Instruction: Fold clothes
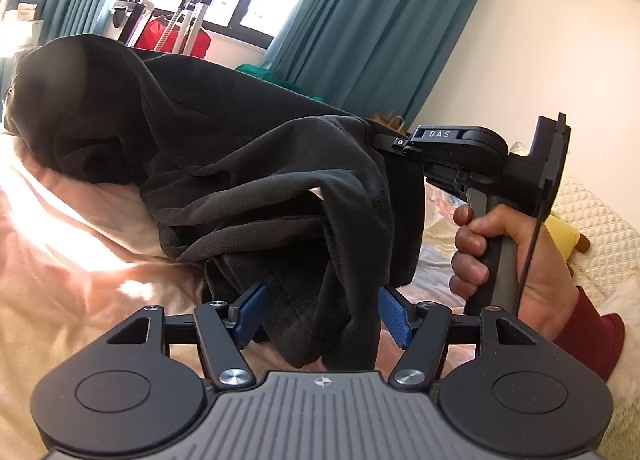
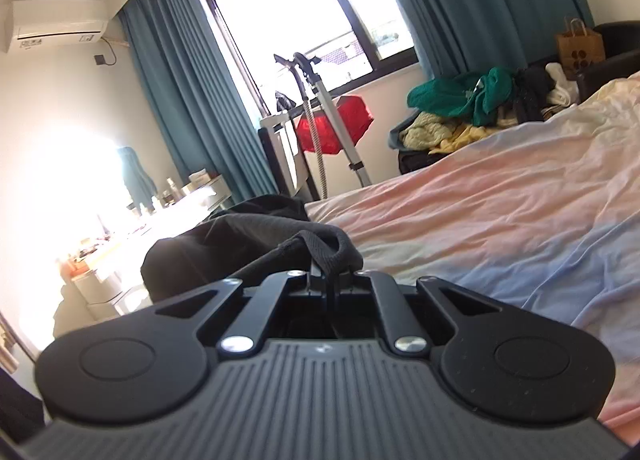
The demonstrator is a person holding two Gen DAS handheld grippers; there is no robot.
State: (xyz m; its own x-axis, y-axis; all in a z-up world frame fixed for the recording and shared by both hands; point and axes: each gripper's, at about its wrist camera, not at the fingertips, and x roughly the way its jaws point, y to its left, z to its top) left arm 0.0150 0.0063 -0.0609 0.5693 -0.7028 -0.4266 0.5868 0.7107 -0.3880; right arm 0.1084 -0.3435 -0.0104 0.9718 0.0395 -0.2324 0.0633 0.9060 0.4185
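Observation:
A dark grey garment (image 1: 224,148) lies bunched on the bed, one edge lifted up at the right. In the left wrist view my left gripper (image 1: 320,314) stands open, its blue pads (image 1: 394,312) on either side of a hanging fold of the cloth. My right gripper (image 1: 384,140) is seen side-on higher up, held by a hand (image 1: 504,256) in a dark red sleeve. Its fingers are buried in the lifted edge. In the right wrist view my right gripper (image 2: 330,274) is shut on a rolled hem of the dark garment (image 2: 256,244).
The pink and pale blue bedsheet (image 2: 500,216) spreads right and ahead. A pile of green, yellow and dark clothes (image 2: 480,104) sits beyond the bed. A garment steamer stand (image 2: 320,108) and something red are by the window. A quilted white cover (image 1: 592,236) and a yellow toy lie at right.

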